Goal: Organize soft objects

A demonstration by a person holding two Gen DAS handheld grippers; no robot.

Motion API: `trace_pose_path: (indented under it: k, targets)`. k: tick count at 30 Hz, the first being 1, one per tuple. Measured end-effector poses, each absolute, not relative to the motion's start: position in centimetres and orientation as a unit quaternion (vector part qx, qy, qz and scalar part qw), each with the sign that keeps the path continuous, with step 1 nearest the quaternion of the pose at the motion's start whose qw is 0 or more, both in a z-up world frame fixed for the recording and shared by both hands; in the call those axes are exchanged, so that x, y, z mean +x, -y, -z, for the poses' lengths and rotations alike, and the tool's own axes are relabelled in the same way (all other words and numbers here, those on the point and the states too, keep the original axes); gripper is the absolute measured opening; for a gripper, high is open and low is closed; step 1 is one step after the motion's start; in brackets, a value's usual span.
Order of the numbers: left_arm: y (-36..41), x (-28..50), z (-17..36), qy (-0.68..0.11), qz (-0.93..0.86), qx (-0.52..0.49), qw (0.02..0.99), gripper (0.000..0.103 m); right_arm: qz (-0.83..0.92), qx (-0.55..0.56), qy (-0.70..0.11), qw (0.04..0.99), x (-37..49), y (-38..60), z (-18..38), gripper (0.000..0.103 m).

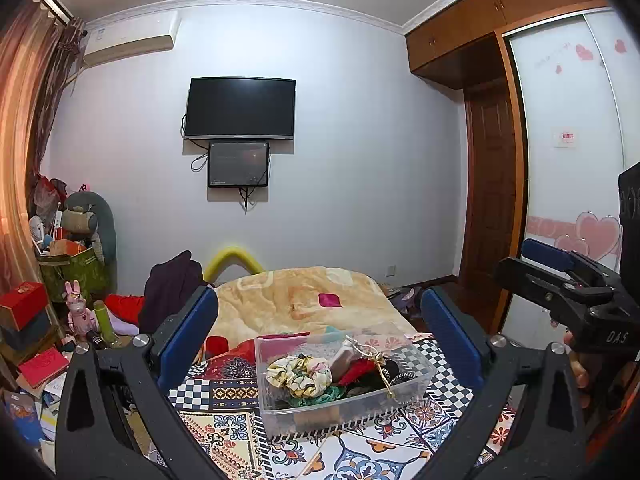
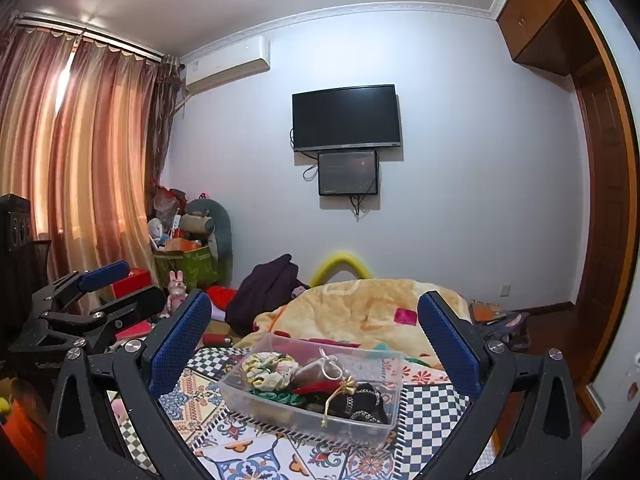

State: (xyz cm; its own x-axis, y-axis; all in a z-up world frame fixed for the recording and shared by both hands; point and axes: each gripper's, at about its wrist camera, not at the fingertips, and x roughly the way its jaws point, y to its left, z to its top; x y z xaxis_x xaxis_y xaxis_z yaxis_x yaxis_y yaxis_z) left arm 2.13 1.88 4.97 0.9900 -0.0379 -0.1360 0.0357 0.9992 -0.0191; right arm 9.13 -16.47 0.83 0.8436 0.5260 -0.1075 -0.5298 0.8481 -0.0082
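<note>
Soft hair scrunchies, one pale floral-print satin scrunchie [image 1: 300, 376] among green, red and black ones, lie piled inside a clear rectangular plastic bin [image 1: 416, 380] on the patterned tile-print bedspread [image 1: 224, 432], near its front edge. A gold ribbon bow [image 2: 346, 386] sits on top of the pile. Behind the bin lies a beige plush blanket [image 1: 296, 296]. The left gripper [image 1: 320, 336] hovers with its blue-padded jaws spread wide and empty, framing the bin. The right gripper [image 2: 314, 332] does likewise; white letters "DAS" are readable on its black body in the left wrist view.
</note>
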Motion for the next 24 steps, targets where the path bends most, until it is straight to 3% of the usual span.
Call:
trace_pose_path:
  k: [24]
  targets:
    - [-1.91,1.77,-5.15,-0.073,0.028,-0.011,0.997,0.103,-0.275,-0.020,-0.049,0.960,9.11,16.43,-0.83,0.103]
